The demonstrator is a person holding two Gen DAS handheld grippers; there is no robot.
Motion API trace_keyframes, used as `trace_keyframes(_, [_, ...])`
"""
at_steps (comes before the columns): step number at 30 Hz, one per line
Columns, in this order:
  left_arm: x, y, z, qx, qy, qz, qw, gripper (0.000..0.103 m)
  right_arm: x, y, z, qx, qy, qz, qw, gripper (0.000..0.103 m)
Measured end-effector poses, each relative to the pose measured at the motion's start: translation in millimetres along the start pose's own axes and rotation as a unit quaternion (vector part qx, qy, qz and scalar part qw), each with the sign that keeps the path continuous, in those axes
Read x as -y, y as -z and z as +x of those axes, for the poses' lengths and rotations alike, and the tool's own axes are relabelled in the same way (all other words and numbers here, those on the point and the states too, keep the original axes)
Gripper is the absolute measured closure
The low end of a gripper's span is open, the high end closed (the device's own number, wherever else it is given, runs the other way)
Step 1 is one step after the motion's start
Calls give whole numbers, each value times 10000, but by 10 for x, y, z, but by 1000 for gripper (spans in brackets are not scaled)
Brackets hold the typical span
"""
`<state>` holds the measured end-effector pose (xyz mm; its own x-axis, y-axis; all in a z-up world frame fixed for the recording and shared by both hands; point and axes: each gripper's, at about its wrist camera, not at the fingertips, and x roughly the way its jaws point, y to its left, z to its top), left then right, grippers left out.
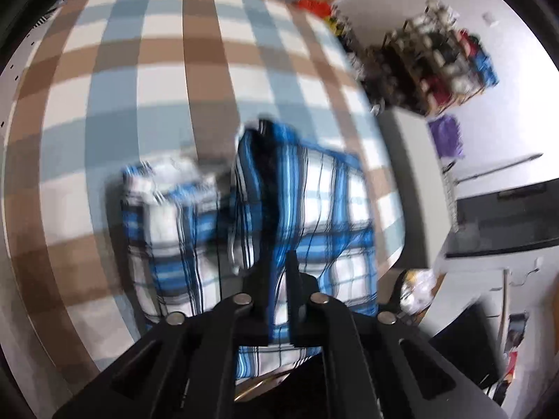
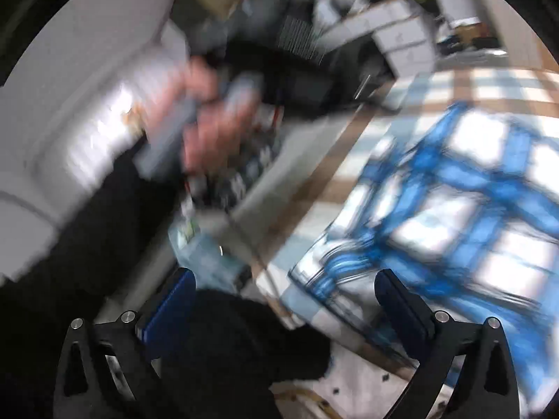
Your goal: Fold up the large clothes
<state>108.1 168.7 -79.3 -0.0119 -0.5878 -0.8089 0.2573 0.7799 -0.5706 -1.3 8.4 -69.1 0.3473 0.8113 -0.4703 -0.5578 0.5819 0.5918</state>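
Partly folded, by the look of it: one blue-and-white plaid shirt (image 1: pixel 251 209) bunched in layers on the checked bed cover (image 1: pixel 157 70), near its edge, edges uneven and a dark fold standing up in the middle. Still to square up and flatten, probably another fold or two. Left tongs (image 1: pixel 277 279) nearly together, pinching a strip of the plaid cloth. Right tongs (image 2: pixel 284 295) spread wide, nothing between them, beside the shirt's near corner. Counted: one garment, two tongs, one hand (image 2: pixel 206 118) visible, blurred.
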Motion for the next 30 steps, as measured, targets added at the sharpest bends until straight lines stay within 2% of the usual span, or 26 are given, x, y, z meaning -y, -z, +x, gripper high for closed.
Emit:
trace_keyframes(1, [31, 14, 93, -88, -14, 38, 10000, 90, 61, -31, -172, 191, 259, 97, 9994, 0])
trace_keyframes(2, [71, 17, 179, -125, -89, 71, 9999, 76, 159, -65, -294, 304, 469, 178, 9983, 0])
trace_keyframes(3, [100, 7, 238, -99, -171, 67, 9998, 68, 268, -136, -356, 408, 692, 301, 9963, 0])
trace_keyframes(4, [125, -11, 267, -46, -179, 24, 9998, 66, 430, -213, -457, 478, 915, 538, 9932, 0])
trace_keyframes(6, [170, -74, 333, -44, -106, -105, 9999, 59, 672, -323, -558, 602, 1050, 888, 9887, 0])
trace_keyframes(11, [269, -333, 334, 198, -275, -182, 9993, 58, 1193, -476, -624, 857, 952, 1726, 9766, 0])
trace_keyframes(14, [281, -468, 410, 229, -476, -238, 9983, 55, 1447, -403, -647, 1073, 802, 1903, 9725, 0])
trace_keyframes(15, [280, -506, 475, 180, -548, -269, 9980, 55, 1518, -346, -604, 989, 777, 2073, 9702, 0])
trace_keyframes(16, [259, -538, 527, 130, -549, -320, 9979, 54, 1593, -321, -639, 841, 738, 2239, 9682, 0])
trace_keyframes(18, [221, -545, 607, -9, -412, -452, 9981, 55, 1619, -316, -688, 901, 511, 2263, 9685, 0])
trace_keyframes(19, [208, -543, 608, -6, -334, -499, 9982, 55, 1596, -317, -706, 917, 572, 2178, 9700, 0])
trace_keyframes(20, [227, -530, 596, 68, -260, -484, 9985, 67, 1580, -325, -706, 881, 660, 2088, 9717, 0])
trace_keyframes(21, [266, -521, 575, 108, -242, -390, 9989, 93, 1556, -320, -725, 851, 719, 2009, 9733, 0])
trace_keyframes(22, [317, -509, 560, 127, -336, -240, 9991, 100, 1536, -327, -719, 809, 819, 1915, 9747, 0])
trace_keyframes(25, [430, -459, 502, 220, -538, 37, 9983, 101, 1556, -293, -685, 699, 874, 1961, 9742, 0])
trace_keyframes(30, [484, -366, 352, 404, -496, -235, 9977, 102, 1752, -217, -565, 488, 761, 2498, 9641, 0])
